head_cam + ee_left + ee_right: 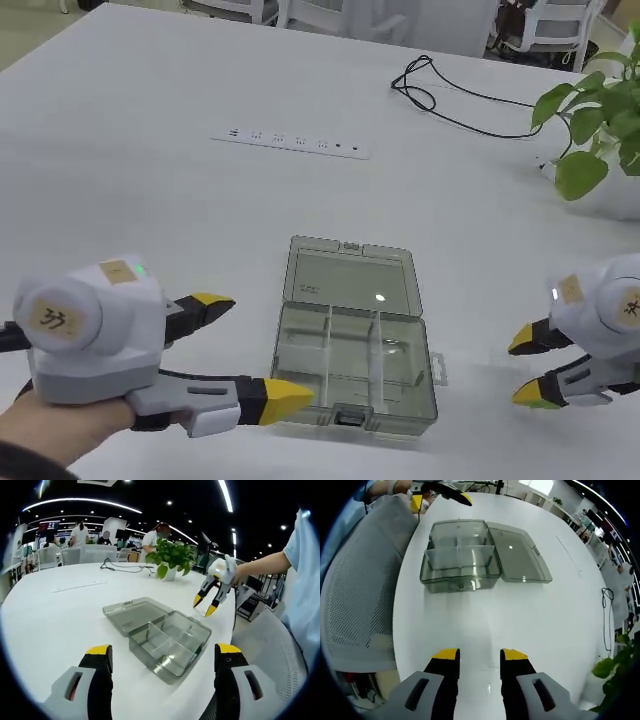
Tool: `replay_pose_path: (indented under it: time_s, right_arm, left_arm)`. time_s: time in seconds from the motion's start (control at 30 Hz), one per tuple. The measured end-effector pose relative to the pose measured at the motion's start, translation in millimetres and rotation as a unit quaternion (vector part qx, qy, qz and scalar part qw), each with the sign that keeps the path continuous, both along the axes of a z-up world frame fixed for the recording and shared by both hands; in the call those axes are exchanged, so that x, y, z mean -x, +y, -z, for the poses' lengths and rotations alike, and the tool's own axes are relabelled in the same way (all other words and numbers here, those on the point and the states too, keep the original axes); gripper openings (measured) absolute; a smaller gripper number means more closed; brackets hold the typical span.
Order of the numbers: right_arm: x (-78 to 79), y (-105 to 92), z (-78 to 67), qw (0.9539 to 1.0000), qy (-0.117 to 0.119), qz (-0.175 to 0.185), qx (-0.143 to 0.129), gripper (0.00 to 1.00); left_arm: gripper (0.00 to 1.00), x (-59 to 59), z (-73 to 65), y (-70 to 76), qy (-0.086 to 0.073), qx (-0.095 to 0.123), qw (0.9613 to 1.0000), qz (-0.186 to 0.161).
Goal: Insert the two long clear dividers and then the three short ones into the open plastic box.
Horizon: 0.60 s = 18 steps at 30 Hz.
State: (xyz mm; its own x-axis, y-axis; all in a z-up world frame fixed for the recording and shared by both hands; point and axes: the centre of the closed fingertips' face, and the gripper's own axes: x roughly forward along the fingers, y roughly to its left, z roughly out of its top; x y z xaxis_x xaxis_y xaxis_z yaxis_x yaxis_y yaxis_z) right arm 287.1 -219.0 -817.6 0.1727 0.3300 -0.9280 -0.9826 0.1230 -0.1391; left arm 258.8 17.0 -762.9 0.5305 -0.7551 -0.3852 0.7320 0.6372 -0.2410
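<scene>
The clear plastic box (300,405) lies open in the middle of the white table, its lid (350,280) folded flat behind it. Clear dividers (378,350) stand inside and split it into several compartments; I cannot tell how many there are. My left gripper (255,348) is open just left of the box, with nothing between its jaws. In the left gripper view the box (165,667) sits ahead of the left gripper (162,650). My right gripper (525,367) is open and holds nothing, a short way right of the box. The right gripper view has the box (460,582) well ahead of the right gripper (479,654).
A white power strip (295,142) lies behind the box, with a black cable (450,100) and a potted plant (600,110) at the back right. A mesh chair (365,590) stands at the table's near edge. People stand far off in the room.
</scene>
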Motion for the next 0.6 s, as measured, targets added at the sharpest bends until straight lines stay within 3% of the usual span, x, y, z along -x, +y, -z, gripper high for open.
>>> replay_pose_path:
  time_s: [0.33, 0.6]
  right_arm:
    - [-4.1, 39.1, -34.0, 0.9979, -0.051, -0.013, -0.039, 0.32]
    - [0.5, 74.1, -56.0, 0.9926, -0.092, -0.047, -0.064, 0.32]
  left_arm:
    - [0.83, -1.1, -3.4, -13.4, 0.012, 0.012, 0.9998, 0.011]
    - [0.81, 0.7, -4.5, -22.7, 0.04, 0.035, 0.9985, 0.012]
